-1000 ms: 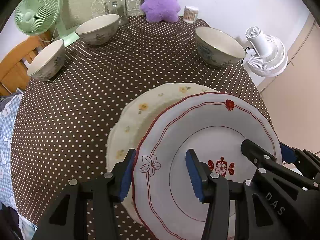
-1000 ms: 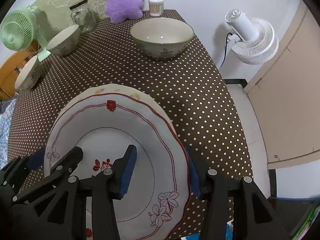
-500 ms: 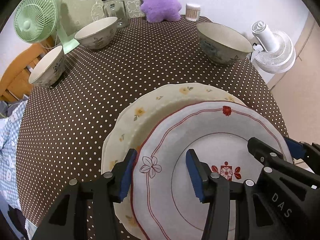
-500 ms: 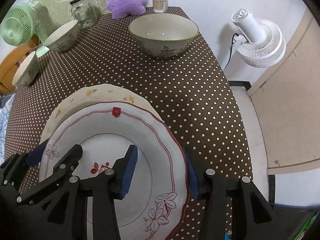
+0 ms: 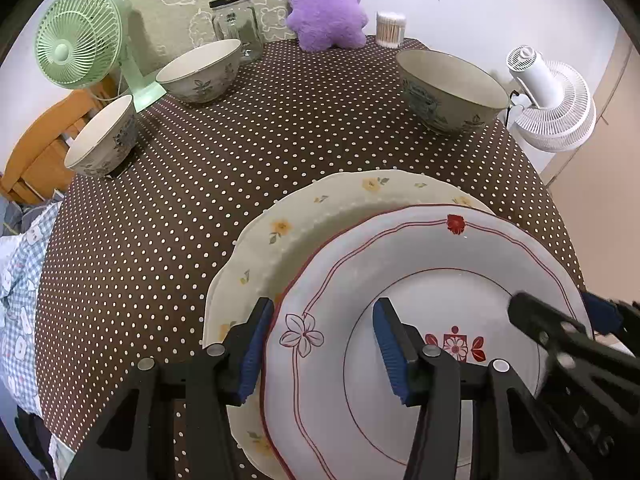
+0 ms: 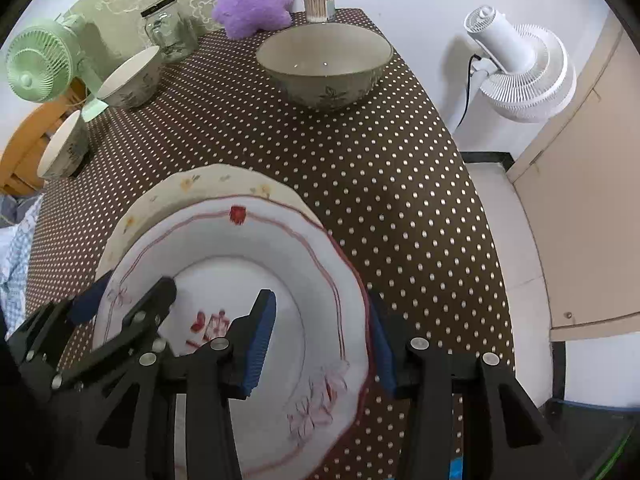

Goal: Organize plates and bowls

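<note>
A white plate with red trim (image 5: 420, 276) (image 6: 248, 248) lies over a cream plate with yellow flowers (image 5: 320, 216) (image 6: 192, 184) near the table's front edge. My left gripper (image 5: 320, 344) is open, its jaws straddling the red-trim plate's left rim. My right gripper (image 6: 320, 336) is open, its jaws straddling the same plate's right rim. A large bowl (image 5: 452, 88) (image 6: 324, 64) stands at the back right. Two smaller bowls (image 5: 200, 70) (image 5: 102, 136) stand at the back left.
A green fan (image 5: 80, 52), a glass jar (image 5: 236, 24), a purple plush toy (image 5: 324, 4) and a tub of cotton swabs (image 5: 391, 28) line the table's back. A white fan (image 6: 520, 68) stands off the right edge. The brown dotted tablecloth (image 5: 248, 140) covers the table.
Both grippers have drawn back towards the table's front edge with the red-trim plate between their jaws. More of the cream plate shows beyond it.
</note>
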A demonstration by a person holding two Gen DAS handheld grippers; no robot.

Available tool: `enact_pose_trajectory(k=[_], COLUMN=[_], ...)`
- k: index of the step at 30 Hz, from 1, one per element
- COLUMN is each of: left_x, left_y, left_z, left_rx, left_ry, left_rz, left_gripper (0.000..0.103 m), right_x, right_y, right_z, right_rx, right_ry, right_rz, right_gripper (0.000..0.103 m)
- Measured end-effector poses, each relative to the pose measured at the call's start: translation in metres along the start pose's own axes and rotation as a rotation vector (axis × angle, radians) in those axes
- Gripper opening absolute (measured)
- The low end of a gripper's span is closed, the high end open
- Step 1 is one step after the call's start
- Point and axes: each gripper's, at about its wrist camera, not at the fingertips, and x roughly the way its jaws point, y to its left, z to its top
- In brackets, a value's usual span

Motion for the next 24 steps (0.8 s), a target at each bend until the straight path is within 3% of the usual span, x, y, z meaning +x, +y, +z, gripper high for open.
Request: enact_pose_trajectory(k=[3,14,18,24], left_x=[0.000,0.000,-0.010,-0.013], left_y=[0.000,0.001,-0.005,-0.001], left_z=[0.000,0.003,0.000,0.002], left_rx=[-0.004,0.000,0.020,-0.004], left_ry=[0.001,0.055,0.026,0.019], left_rz=[0.004,0.013,0.019,0.036], left_gripper=[0.052,0.054,0.060,0.061], right_x=[-0.004,-0.001,-0.004,0.008], right_y=[-0.004,-0.006,0.008,0.007], right_z=[-0.005,0.005,0.013,0.015], right_rx=[-0.010,-0.048,-0.113,-0.090], right_ry=[-0.001,-0.029,-0.083,-0.046], right_rz=[-0.011,0.002,0.001,0.037], right_gripper=[0.030,0.028,0.027,0.028])
